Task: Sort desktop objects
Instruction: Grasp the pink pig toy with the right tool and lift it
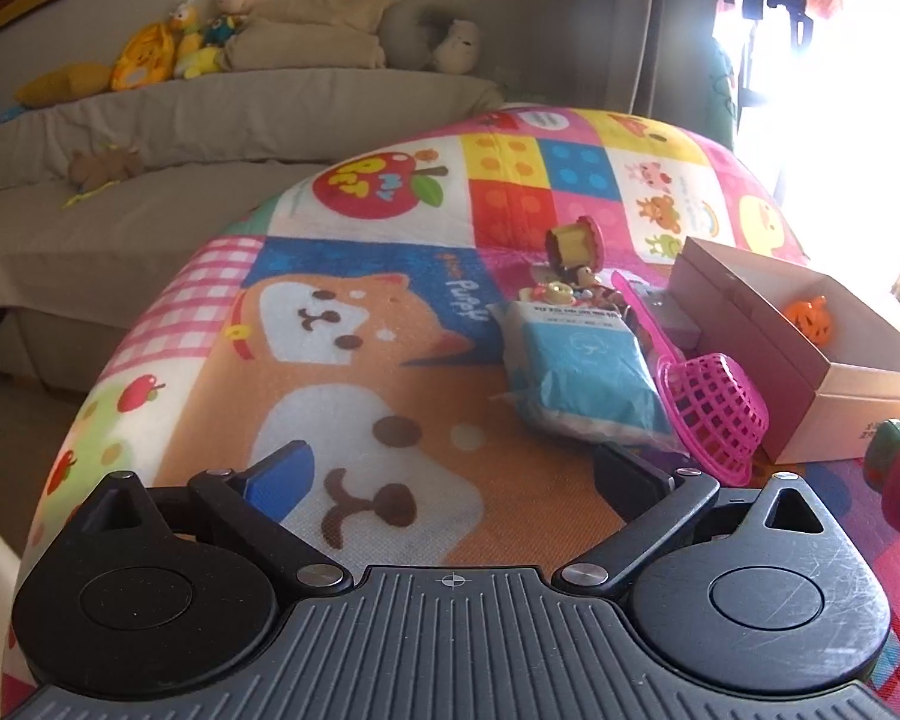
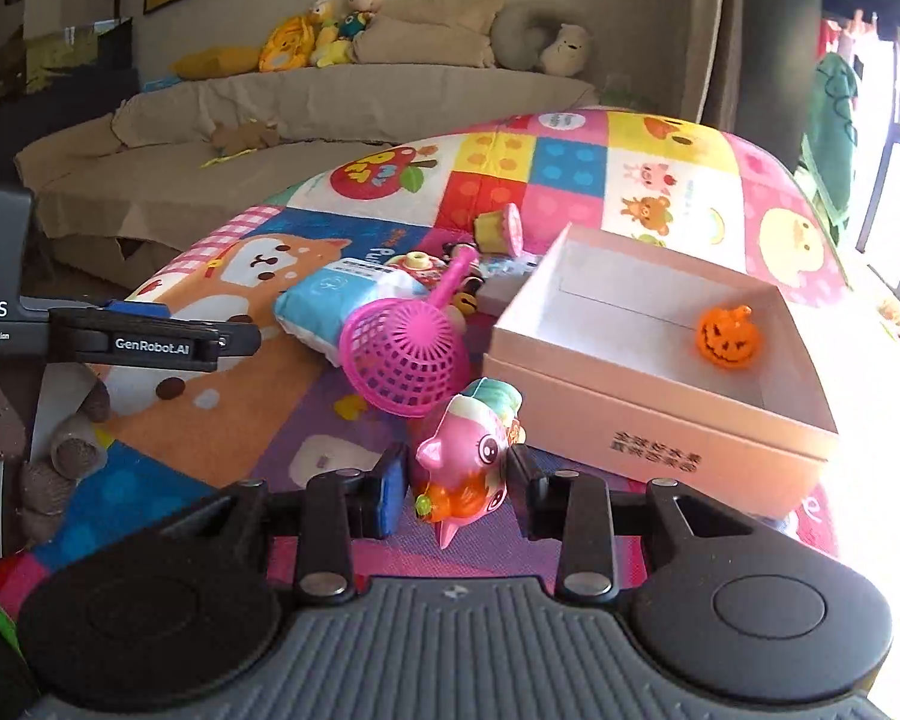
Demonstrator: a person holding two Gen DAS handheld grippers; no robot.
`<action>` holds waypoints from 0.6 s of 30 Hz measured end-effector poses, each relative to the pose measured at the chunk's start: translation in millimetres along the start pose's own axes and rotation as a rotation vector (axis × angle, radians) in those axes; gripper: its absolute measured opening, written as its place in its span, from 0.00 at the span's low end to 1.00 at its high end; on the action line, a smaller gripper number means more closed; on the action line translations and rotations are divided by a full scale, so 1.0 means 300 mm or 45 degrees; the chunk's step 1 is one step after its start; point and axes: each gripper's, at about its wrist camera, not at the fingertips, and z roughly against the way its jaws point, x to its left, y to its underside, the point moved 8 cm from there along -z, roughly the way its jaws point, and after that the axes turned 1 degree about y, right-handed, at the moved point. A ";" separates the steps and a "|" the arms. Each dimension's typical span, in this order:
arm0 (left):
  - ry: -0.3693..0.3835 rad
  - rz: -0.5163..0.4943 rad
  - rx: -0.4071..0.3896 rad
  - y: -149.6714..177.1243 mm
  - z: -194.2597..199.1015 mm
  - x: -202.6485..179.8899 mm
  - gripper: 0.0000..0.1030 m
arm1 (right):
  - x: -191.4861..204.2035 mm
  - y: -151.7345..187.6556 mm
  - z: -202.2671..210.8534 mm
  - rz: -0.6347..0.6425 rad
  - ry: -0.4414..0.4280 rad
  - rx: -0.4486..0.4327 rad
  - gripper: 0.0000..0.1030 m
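My right gripper (image 2: 456, 480) is shut on a pink fish-shaped toy (image 2: 468, 450), just in front of the near wall of an open pink box (image 2: 660, 420). An orange pumpkin (image 2: 725, 336) lies inside the box. Beside the box lie a pink mesh scoop (image 2: 405, 354), a blue and white tissue pack (image 2: 330, 306) and a yellow cup toy (image 2: 498, 228). My left gripper (image 1: 453, 462) stands wide open over the cartoon mat with nothing between its fingers. The tissue pack (image 1: 582, 372) and scoop (image 1: 714, 408) are ahead of it to the right.
A colourful play mat (image 1: 360, 360) covers the surface and drops off at its left edge. Behind it stands a beige sofa (image 2: 330, 102) with plush toys. Several small toys (image 1: 570, 291) are heaped behind the tissue pack. A gloved hand (image 2: 48, 450) holds the left gripper.
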 end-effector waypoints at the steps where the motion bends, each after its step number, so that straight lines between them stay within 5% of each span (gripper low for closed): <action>1: -0.003 -0.021 0.005 -0.001 -0.002 -0.007 0.99 | -0.042 0.022 0.002 -0.046 0.033 0.013 0.34; 5: 0.012 -0.121 0.010 -0.005 -0.003 -0.058 0.99 | -0.153 0.088 -0.011 -0.159 0.166 0.039 0.37; 7: 0.051 -0.153 0.017 -0.010 -0.004 -0.096 0.99 | -0.196 0.112 -0.015 -0.185 0.241 0.029 0.53; 9: 0.076 -0.192 0.011 -0.018 -0.007 -0.137 1.00 | -0.222 0.125 -0.017 -0.211 0.294 -0.004 0.84; 18: 0.087 -0.408 -0.048 -0.074 -0.053 -0.292 1.00 | -0.244 0.133 -0.036 -0.281 0.280 -0.063 0.98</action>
